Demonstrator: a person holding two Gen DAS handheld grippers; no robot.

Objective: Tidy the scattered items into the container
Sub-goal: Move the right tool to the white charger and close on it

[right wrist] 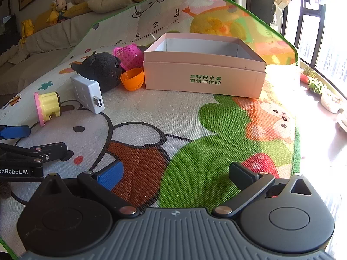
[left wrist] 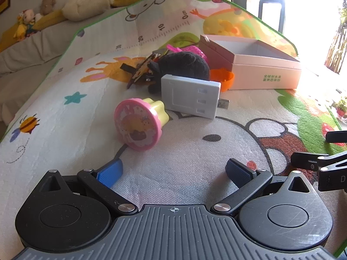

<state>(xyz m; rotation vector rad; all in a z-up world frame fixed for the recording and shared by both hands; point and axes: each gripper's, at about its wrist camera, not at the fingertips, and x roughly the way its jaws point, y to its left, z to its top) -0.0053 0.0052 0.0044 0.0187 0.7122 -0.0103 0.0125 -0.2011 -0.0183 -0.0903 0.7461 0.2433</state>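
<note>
Both grippers hang empty over a cartoon-printed play mat (right wrist: 151, 108), and nothing has gone into the box yet. The left gripper (left wrist: 173, 173) has its jaws spread wide; the right gripper (right wrist: 176, 175) is just as wide, over the green patch at the bottom of its view.

The pink box (right wrist: 203, 80) sits open-topped at upper centre of the right view; what shows of its inside is bare. The scattered things cluster to its left. In the left view, nearest the gripper, a pink and yellow toy (left wrist: 141, 123) lies on its side at centre frame, its pink disc facing the camera. Just behind it a grey plastic block (left wrist: 190, 95) with a metal plug at one end lies tilted, leaning against a black plush toy (left wrist: 182, 65). An orange cup (left wrist: 223, 78) lies tipped beside the box wall, a pink basket (right wrist: 128, 55) lies behind the plush, and a dark keyring-like tangle (left wrist: 141, 69) lies to the plush's left; what it is made of is hard to tell.

The toy looks light, hard and smooth, so it could roll or slip; gripping across the ribbed yellow body rather than the thin disc should hold better. The grey block looks rigid and flat-sided, best pinched across its thin faces. The plush will squash, so any bite into its body should do. The cup and basket look thin-walled and are best pinched over a rim.
</note>
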